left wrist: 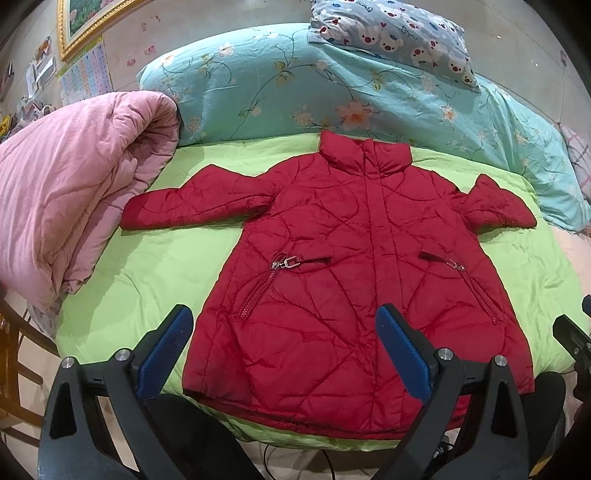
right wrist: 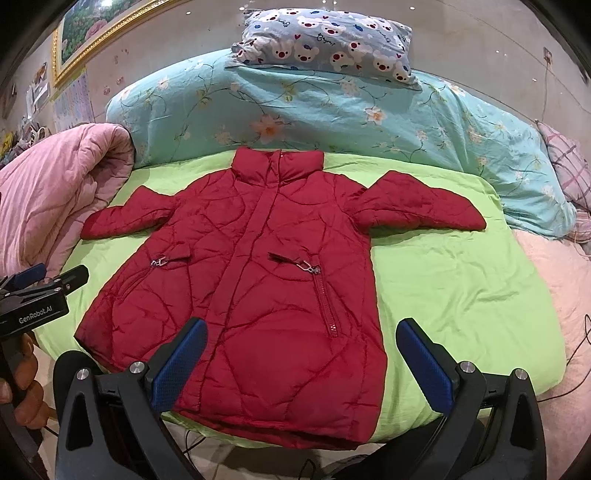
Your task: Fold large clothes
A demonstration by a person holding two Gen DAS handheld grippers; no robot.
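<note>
A red quilted jacket [left wrist: 343,266] lies flat, front up, on a lime-green sheet [left wrist: 147,273], collar toward the pillows and both sleeves spread out. It also shows in the right wrist view [right wrist: 251,280]. My left gripper [left wrist: 284,314] is open and empty, held above the jacket's hem on its left half. My right gripper [right wrist: 301,328] is open and empty, above the hem on the right half. The left gripper also appears at the left edge of the right wrist view [right wrist: 37,284], and a hand grips its handle.
A rolled pink quilt [left wrist: 74,184] lies left of the jacket. A teal floral duvet [left wrist: 295,81] and a bear-print pillow [left wrist: 395,33] lie behind the collar. The bed's front edge is just under the hem. Cables [right wrist: 576,343] hang at the right.
</note>
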